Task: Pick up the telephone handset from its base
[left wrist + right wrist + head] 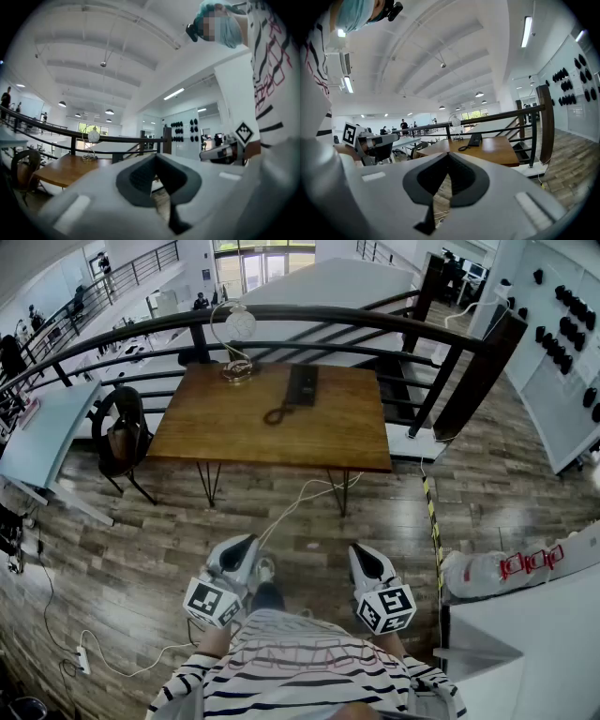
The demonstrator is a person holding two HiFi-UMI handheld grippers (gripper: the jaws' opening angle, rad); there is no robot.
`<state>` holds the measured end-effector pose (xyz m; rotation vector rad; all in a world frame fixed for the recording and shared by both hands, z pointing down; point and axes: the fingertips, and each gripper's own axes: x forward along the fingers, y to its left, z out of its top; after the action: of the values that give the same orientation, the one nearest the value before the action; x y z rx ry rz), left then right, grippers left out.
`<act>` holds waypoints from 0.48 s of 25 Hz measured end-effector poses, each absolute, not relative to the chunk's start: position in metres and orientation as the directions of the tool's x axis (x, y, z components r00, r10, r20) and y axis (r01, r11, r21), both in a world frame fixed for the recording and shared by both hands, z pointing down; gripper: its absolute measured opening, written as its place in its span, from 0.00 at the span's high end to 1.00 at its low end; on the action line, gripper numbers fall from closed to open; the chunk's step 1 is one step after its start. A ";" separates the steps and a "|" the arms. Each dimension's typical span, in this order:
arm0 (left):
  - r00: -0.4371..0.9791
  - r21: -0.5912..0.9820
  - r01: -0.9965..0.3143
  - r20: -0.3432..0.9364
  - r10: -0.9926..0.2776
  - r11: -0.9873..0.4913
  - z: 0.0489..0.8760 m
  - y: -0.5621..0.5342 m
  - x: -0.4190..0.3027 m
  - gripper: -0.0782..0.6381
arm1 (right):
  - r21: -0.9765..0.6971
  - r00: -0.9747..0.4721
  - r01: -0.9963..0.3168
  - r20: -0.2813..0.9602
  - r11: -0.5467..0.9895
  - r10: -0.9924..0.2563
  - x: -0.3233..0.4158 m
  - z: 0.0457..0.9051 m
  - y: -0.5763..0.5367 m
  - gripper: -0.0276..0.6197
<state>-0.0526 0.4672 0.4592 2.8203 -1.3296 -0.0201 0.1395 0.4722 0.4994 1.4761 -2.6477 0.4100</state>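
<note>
the phone handset (297, 386) rests on its base (309, 381) near the back of the wooden table (234, 437), well away from the person (300, 673). the left gripper (246, 545) and right gripper (362, 552) are closed and empty, held low by the tummy, likely since the walk over has not begun.
</note>
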 end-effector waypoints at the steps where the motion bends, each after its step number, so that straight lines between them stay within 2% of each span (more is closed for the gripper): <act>1: 0.633 0.032 -0.774 0.001 -0.774 -0.632 0.460 0.468 -0.053 0.89 | -0.195 -0.534 -0.843 0.203 0.500 -0.821 0.138 0.500 0.474 0.95; 8: 0.642 0.054 -0.765 -0.011 -0.766 -0.642 0.465 0.458 -0.056 0.88 | -0.222 -0.544 -0.834 0.167 0.506 -0.823 0.129 0.498 0.463 0.94; 10: 0.642 0.058 -0.765 -0.014 -0.766 -0.642 0.467 0.452 -0.057 0.88 | -0.208 -0.535 -0.840 0.172 0.500 -0.827 0.127 0.498 0.456 0.77; 11: 0.648 0.064 -0.760 -0.015 -0.762 -0.647 0.468 0.447 -0.057 0.87 | -0.204 -0.530 -0.844 0.175 0.496 -0.830 0.126 0.498 0.451 0.76; 12: 0.653 0.069 -0.755 -0.016 -0.758 -0.652 0.469 0.442 -0.058 0.75 | -0.204 -0.525 -0.847 0.176 0.491 -0.833 0.125 0.498 0.444 0.76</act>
<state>-0.0580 0.4416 0.4691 2.8045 -1.2847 -0.0661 0.1249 0.4445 0.4982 1.5031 -2.6658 0.4111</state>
